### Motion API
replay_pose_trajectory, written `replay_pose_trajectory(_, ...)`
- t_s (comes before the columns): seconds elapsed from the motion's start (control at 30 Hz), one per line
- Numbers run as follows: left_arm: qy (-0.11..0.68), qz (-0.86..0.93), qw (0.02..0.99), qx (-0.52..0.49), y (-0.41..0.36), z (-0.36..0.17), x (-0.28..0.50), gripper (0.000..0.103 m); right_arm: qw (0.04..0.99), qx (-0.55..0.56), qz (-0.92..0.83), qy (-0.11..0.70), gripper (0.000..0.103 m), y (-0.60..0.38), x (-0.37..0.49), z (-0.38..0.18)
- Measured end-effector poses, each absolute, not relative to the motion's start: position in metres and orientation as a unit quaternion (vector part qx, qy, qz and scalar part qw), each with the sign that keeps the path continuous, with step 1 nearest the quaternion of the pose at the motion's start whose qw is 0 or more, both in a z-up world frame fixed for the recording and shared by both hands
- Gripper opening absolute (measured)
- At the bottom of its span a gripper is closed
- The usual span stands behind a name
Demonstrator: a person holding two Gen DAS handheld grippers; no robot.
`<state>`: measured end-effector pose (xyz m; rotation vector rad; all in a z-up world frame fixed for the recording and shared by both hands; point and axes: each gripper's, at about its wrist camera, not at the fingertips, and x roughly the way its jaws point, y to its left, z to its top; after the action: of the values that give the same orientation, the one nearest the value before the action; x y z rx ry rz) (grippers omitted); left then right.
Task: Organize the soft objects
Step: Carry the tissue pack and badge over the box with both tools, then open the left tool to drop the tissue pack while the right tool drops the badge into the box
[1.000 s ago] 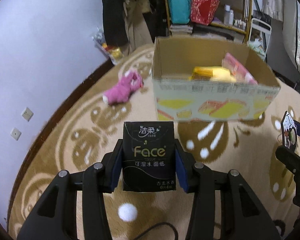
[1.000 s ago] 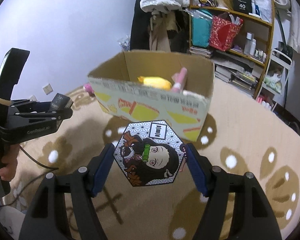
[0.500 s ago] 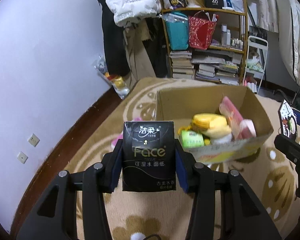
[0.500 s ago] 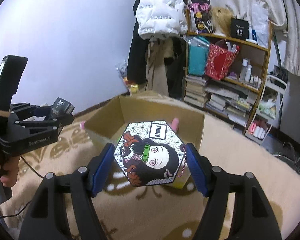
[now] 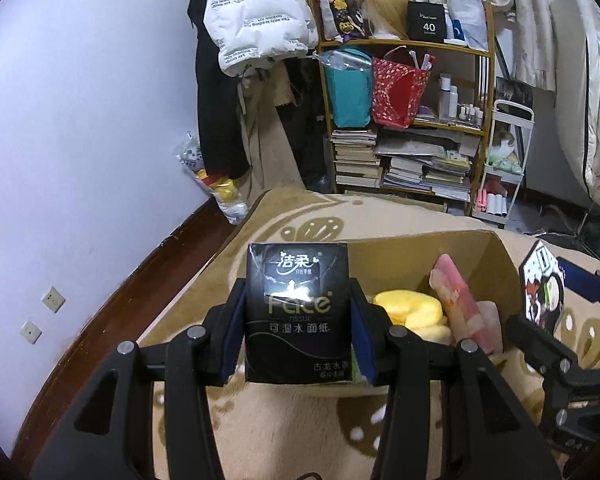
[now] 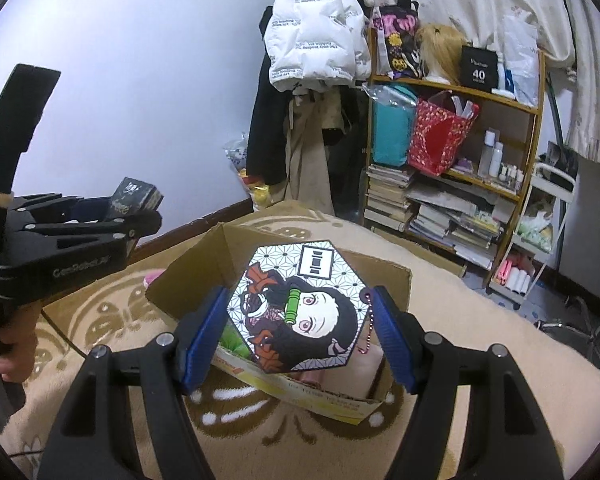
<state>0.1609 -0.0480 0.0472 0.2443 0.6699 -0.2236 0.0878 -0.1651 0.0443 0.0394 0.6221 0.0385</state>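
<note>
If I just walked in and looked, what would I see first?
Probably the bright six-sided cartoon charm, clamped in the right tool just above the open cardboard box on the tan rug. Next, the black tissue pack, gripped in the left tool over the same box, where a yellow plush already lies. Behind it all stands a crowded shelf against the far wall.

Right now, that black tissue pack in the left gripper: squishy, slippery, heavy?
Tissue pack looks soft but keeps its block shape between the left gripper pads, so probably only mildly squishy. Glossy wrap shows glare: possibly slippery. Likely light for its size.
</note>
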Motion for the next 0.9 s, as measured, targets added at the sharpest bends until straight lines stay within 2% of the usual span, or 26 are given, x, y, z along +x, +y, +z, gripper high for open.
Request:
replay_pose_trajectory(0.4, 0.357, -0.142, 0.915, 0.124, -0.061, 0.011, 0.197, 0.045, 0.946, 0.023, 0.016, 0.322, 0.076, -0.178, 0.115, 0.027)
replay_pose_trajectory(0.9, 0.376, -0.170, 0.899, 0.146, -0.075, -0.008, 0.194, 0.046, 0.940, 0.025, 0.002, 0.341, 0.076, -0.181, 0.121, 0.013)
